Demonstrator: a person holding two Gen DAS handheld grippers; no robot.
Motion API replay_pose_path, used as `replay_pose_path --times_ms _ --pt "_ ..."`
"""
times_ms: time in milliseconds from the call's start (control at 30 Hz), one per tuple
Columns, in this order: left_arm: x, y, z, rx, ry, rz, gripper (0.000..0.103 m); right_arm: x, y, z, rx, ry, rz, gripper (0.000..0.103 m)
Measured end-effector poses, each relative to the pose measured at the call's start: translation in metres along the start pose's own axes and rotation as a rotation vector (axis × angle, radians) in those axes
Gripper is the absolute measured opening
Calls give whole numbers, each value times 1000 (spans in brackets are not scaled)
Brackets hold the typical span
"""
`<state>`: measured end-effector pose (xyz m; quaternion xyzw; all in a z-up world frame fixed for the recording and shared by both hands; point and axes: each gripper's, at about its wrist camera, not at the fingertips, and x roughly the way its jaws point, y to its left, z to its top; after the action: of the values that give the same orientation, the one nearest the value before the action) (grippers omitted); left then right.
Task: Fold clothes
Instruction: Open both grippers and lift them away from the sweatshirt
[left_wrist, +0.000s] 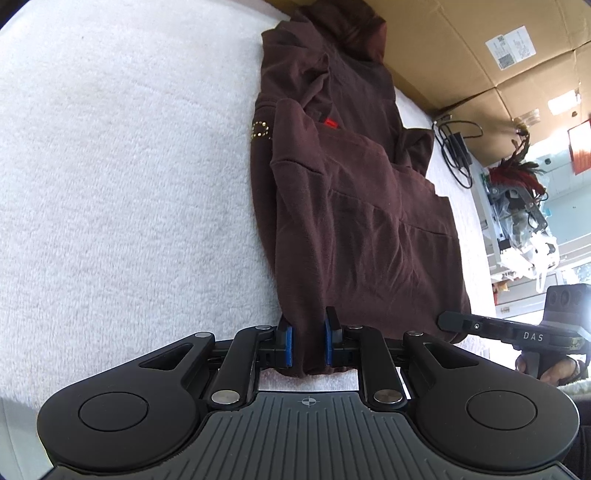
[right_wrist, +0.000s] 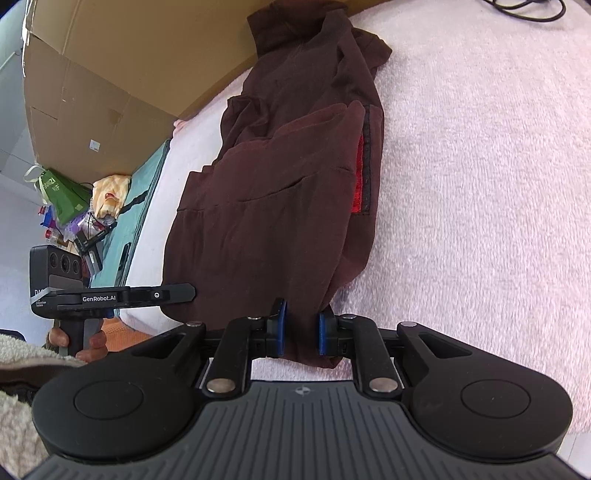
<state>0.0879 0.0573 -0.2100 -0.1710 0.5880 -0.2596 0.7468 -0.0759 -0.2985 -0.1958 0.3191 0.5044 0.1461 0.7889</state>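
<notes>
While the brown garment (left_wrist: 354, 206) lies lengthwise on the white fleece cover (left_wrist: 122, 177), its near hem runs up between the fingers of both grippers. The left gripper (left_wrist: 308, 341) pinches the hem's left corner, blue pads (left_wrist: 289, 345) pressed against a bunched fold of cloth. The right gripper (right_wrist: 300, 334) pinches the hem's right corner the same way, pads (right_wrist: 281, 332) closed on the fabric. Each gripper shows in the other's view, side-on at the garment's opposite near corner, with a hand (right_wrist: 79, 343) around the left one's grip. The garment is already folded narrow, sleeves laid over the body, a red strip (right_wrist: 357, 177) showing along its right edge and a studded ring (left_wrist: 260, 129) on its left. Its far end reaches a cardboard box (left_wrist: 461, 48). Wide bare cover lies open to the left of the left gripper and to the right of the right one. A black cable (left_wrist: 456, 147) lies on the cover well beyond the right corner; clutter (right_wrist: 70, 210) sits past the cover's left edge.
</notes>
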Motion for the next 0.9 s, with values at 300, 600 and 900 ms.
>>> replay_pose_path --times_ms 300,600,900 --pt "-5 14 0 -51 -8 -45 34 3 -13 3 44 19 -10 28" --pt "-70 1 22 16 -120 -51 48 -44 -5 25 -22 -98 -116 55" --pt "-42 -68 88 166 -176 -198 67 -16 9 130 -131 -275 -108 60"
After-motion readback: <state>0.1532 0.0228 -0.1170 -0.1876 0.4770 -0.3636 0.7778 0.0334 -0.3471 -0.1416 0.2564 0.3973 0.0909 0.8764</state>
